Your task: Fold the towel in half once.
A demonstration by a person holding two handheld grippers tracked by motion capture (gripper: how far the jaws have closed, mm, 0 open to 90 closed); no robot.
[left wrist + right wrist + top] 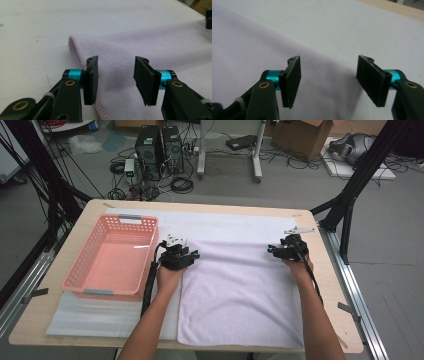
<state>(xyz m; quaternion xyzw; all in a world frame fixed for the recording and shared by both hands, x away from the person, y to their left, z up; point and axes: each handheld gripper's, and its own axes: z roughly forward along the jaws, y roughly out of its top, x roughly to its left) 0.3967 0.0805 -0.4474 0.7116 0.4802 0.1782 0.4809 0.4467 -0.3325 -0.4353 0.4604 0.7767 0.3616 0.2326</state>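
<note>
My left hand-held gripper (192, 254): centre-left of the high view, at the towel's far left corner; its jaws stand apart and grip nothing.
Between its jaws: in the left gripper view (116, 80) the hemmed corner of the towel (140, 47) lies under the gap, the left jaw just beside the hem; the pads do not press on the cloth.
My right hand-held gripper (271, 250): centre-right of the high view, at the towel's far right corner; jaws wide apart, nothing held.
Between its jaws: in the right gripper view (328, 82) the towel's edge runs diagonally from upper left to lower right beneath the gap.
Towel (240, 290): pale lilac, spread flat across the middle and lower right of the high view, on a white mat (235, 222).
Basket (112, 292): pink, slotted walls, left of my left hand, resting on the mat, close to the towel but apart from it.
Table (332, 285): light wood, carrying the mat, basket and towel.
</note>
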